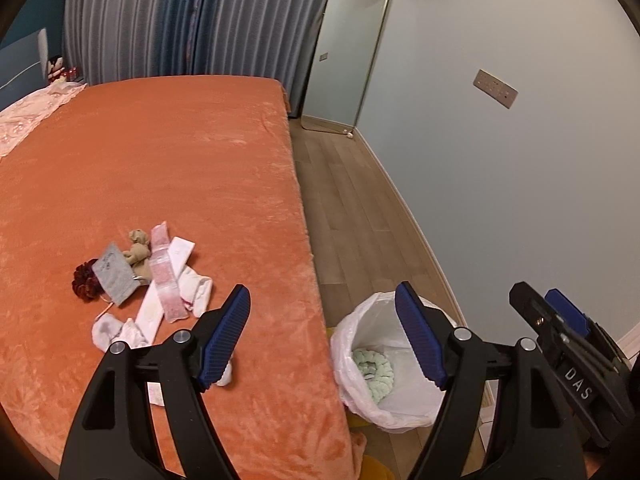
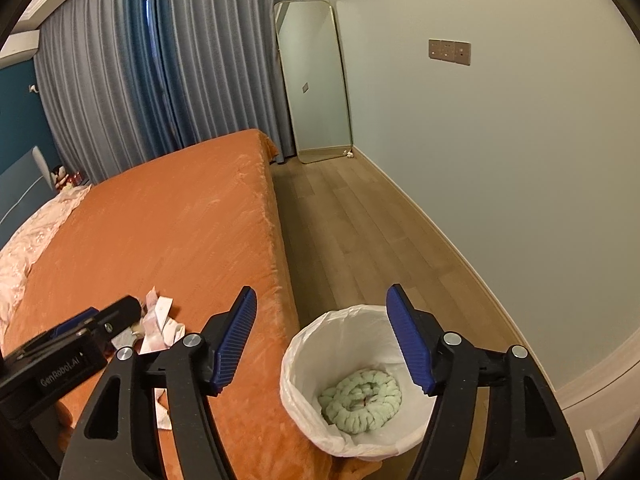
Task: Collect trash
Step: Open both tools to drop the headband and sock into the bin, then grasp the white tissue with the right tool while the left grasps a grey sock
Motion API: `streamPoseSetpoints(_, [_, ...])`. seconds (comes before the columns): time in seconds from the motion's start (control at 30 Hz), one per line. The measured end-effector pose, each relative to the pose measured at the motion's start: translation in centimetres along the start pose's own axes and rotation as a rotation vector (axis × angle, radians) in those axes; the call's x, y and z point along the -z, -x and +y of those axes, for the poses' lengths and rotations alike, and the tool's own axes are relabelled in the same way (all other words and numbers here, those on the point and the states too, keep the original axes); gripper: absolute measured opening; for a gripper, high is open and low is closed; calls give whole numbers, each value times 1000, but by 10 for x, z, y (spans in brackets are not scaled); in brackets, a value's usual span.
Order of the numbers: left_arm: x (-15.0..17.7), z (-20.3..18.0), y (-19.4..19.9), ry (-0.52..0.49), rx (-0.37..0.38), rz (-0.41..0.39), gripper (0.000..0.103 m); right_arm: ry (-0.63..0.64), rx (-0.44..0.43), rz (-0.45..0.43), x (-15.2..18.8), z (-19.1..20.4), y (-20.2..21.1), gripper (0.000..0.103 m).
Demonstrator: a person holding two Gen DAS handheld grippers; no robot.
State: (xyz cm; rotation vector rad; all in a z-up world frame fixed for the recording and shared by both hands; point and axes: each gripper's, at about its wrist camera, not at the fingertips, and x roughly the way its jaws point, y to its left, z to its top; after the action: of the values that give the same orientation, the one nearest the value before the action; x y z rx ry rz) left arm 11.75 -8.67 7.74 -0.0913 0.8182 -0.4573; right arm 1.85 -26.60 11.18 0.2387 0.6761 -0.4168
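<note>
Bedroom: orange bed, wood floor, grey curtains, mirror leaning on the far wall.

Progress, my read: early. Bin with a white liner sits on the floor just beside the bed edge. One item is inside, a mint braided ring. Nothing else visible in it.

Left to do: a pile on the bed, ahead and left of the left gripper:
- grey card over a dark red scrunchie
- small plush bear
- pink packet on a long white strip
- white socks, plus a few more white scraps closer in, partly hidden behind the left finger
Which of these count as trash I can't tell.

Grippers:
- left: spread wide, holding nothing, straddling the bed edge, bin rim by its right finger.
- right gripper: also wide apart and empty, hovering over the bin; ring shows between the fingers, below them.

Next step probably a reach left to the pile. Soft blanket, flat paper items: pinching the strip or card off plush may be fiddly.

Text readable:
- "DAS" on the right gripper body, seen from the left wrist view.
- "GenRobot.AI" on the left gripper body, seen from the right wrist view.
- Card has faint print, illegible.
- Wall panel: no readable marks.
</note>
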Motion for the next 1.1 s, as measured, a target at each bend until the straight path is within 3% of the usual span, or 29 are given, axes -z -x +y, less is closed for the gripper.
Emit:
streamPoseSetpoints(0.23, [9, 48, 5, 35, -92, -9, 76, 53, -32, 49, 22, 38, -11, 66])
streamPoseSetpoints(0.67, [41, 171, 6, 119, -302, 26, 77, 168, -113, 160, 73, 136, -38, 66])
streamPoseSetpoints(1.1, [89, 261, -3, 188, -458, 107, 86, 247, -176, 290, 137, 212, -79, 66])
